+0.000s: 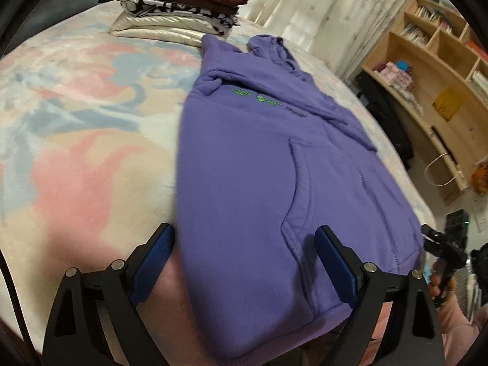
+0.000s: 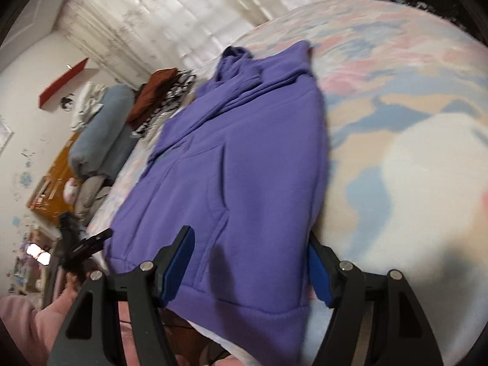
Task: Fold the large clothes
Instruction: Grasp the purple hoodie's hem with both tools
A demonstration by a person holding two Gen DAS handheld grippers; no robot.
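A purple hoodie [image 1: 259, 158] lies flat on the pastel bedspread [image 1: 76, 122], front pocket up, sleeves folded in, hood at the far end. My left gripper [image 1: 244, 262] is open, its blue pads on either side of the hoodie's near left hem area, just above the cloth. My right gripper [image 2: 253, 265] is open too, straddling the near right hem of the hoodie [image 2: 244, 158]. The other gripper shows at the edge of each view [image 1: 442, 253] [image 2: 82, 247]. Neither grips cloth.
A stack of folded clothes [image 1: 183, 3], brown on top, lies at the far end of the bed. A wooden shelf unit [image 1: 433, 85] stands right of the bed. Curtains [image 2: 158, 12] hang behind. A grey bolster [image 2: 100, 131] lies at the bed's left side.
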